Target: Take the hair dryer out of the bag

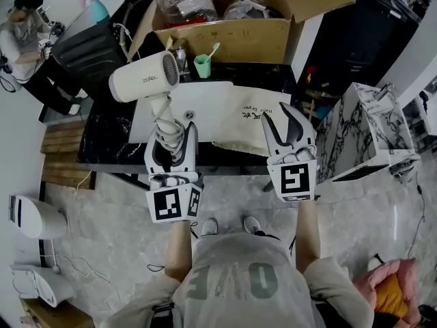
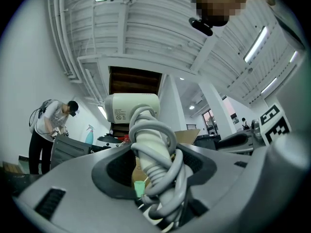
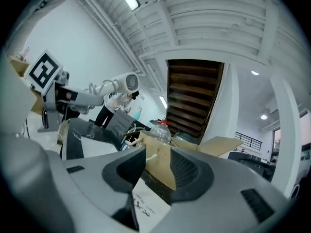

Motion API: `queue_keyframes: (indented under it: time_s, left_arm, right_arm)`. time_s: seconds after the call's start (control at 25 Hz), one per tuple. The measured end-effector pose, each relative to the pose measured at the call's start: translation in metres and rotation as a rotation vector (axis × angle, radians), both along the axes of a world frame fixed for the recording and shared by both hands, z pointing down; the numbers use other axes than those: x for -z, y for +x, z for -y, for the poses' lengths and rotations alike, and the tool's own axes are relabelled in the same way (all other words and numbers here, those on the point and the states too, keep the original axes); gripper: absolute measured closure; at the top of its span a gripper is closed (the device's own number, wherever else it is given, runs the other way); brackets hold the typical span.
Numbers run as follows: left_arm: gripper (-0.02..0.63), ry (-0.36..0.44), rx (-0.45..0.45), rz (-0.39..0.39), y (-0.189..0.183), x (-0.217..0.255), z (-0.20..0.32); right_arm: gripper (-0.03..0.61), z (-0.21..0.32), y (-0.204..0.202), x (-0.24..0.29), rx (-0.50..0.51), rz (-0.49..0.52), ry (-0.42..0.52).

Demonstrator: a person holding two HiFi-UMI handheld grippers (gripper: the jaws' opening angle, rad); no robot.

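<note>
Hair dryer (image 1: 143, 80), one, lifted clear of one flat bag (image 1: 239, 125)
Left hand-held gripper (image 1: 171, 137) clamps its handle (image 1: 161, 111); right hand-held gripper (image 1: 281, 121) stands open, empty

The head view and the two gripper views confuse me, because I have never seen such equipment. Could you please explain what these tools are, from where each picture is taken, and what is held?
There is no robot here: a person holds a two-jaw tool in each hand. The head view comes from a camera on the person's head, looking down. Each gripper view comes from a camera riding on that tool, looking along its jaws. The left gripper is closed on the handle of a white hair dryer, whose cord is wound round the handle. The right gripper is open and empty. On the black table are a pale cloth bag, a green cup and a cardboard box.
</note>
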State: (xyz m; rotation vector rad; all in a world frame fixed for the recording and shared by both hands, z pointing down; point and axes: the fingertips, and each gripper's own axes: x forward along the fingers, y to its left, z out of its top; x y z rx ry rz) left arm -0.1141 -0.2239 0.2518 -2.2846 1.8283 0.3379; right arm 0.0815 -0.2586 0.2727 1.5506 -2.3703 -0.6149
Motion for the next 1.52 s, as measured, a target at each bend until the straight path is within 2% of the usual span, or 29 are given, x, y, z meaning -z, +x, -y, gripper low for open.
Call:
queue_keyframes:
  time_s: [0.08,0.2,0.32,0.4,0.6,0.88,1.52]
  left_arm:
    - [0.347,0.008,0.006,0.017,0.001,0.003,-0.001]
    - [0.347,0.022,0.011,0.033,0.000,0.006,-0.005]
    - [0.347,0.027,0.017,0.046,-0.002,0.005,-0.011]
    - [0.347,0.026,0.023,0.045,-0.004,0.004,-0.015]
    - [0.347,0.024,0.037,0.031,-0.007,-0.002,-0.023]
    - [0.347,0.019,0.043,0.025,-0.008,-0.009,-0.030]
    - [0.347,0.041,0.033,0.030,-0.007,-0.003,-0.038]
  right_arm:
    - [0.425,-0.004,-0.006,0.015,0.020,0.114,0.053]
    - [0.425,-0.010,-0.011,0.020,0.043,0.314,0.043]
    - [0.425,-0.019,-0.017,0.018,0.063,0.427,0.024]
    - [0.435,-0.025,-0.019,0.014,0.066,0.465,0.015]
    - [0.489,-0.037,-0.028,0.001,0.070,0.457,-0.001]
    - [0.522,-0.046,-0.036,-0.004,0.089,0.405,0.010]
    - [0.522,-0.049,-0.030,-0.006,0.064,0.409,0.011]
